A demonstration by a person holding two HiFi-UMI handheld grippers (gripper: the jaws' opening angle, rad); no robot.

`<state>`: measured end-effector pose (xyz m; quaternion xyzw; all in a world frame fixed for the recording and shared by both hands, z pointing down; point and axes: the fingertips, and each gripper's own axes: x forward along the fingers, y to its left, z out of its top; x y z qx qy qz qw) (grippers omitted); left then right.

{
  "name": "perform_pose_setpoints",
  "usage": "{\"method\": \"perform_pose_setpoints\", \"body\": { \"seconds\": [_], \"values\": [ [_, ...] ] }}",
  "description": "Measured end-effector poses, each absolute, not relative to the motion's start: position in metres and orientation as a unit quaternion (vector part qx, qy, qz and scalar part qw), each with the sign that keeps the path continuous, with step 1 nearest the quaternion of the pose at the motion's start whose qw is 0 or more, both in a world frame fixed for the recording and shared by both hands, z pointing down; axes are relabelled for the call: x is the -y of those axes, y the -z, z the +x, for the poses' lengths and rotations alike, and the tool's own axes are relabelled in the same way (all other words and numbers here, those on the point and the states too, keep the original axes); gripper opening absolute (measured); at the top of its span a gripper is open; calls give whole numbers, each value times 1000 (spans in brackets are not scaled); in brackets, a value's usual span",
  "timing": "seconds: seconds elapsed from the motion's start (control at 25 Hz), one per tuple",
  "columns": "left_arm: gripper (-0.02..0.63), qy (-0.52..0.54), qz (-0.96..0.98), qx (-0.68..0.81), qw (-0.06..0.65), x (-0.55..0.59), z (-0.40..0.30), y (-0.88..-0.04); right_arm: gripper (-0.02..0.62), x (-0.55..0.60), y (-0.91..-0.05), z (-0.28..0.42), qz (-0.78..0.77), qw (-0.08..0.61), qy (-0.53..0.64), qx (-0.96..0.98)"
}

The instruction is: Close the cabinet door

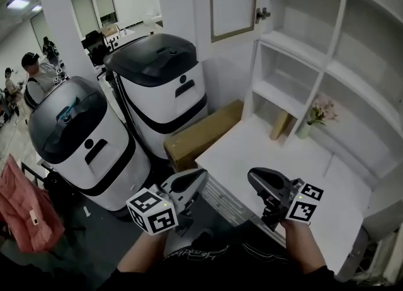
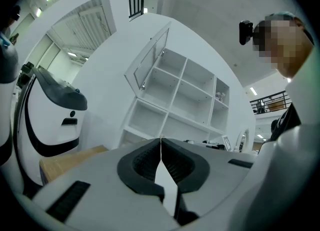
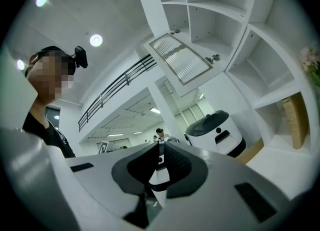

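**Desk:** Where is the door, and why is nobody on it?

**Photographer:** The white-framed cabinet door with the ribbed glass panel (image 1: 233, 0) stands swung out from the upper left compartment of the tall white open-shelf cabinet (image 1: 344, 12). Both tools hang well below it, in front of the cabinet. The left gripper (image 1: 200, 175) and the right gripper (image 1: 253, 176) each have their jaws clenched on nothing. My read is that closed jaws suit a push on the panel rather than a grasp.

**Desk:** Give me the count.

**Photographer:** One open door and two grippers. Two rounded white-and-black machines (image 1: 160, 88) sit left of the cabinet, with one long brown cardboard box (image 1: 201, 133) wedged against the cabinet's white surface (image 1: 277, 164). One small vase of pink flowers (image 1: 315, 118) rests at the cabinet's back wall, clear of the door's swing.

**Desk:** Any risk?

**Photographer:** Probably just the reach upward. The door is the highest thing on the cabinet's left side.
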<state>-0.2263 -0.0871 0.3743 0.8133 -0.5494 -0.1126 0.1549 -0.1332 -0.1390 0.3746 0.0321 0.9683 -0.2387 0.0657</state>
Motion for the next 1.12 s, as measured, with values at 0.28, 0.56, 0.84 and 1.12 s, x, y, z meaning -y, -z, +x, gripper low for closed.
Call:
{"method": "perform_pose_setpoints", "body": {
  "seconds": [0.28,0.56,0.84,1.12],
  "values": [
    [25,107,840,524,92,148,-287,-323,57,190,-336,-173,-12,91,204,-975],
    [123,106,851,513,39,197,-328,-281,57,207,-322,-186,-50,90,186,-977],
    [200,89,846,525,-32,237,-365,-233,57,213,-326,-185,-83,108,179,-974],
    [215,67,842,532,-54,275,-380,-204,57,211,-321,-182,-98,113,169,-974]
  ]
}}
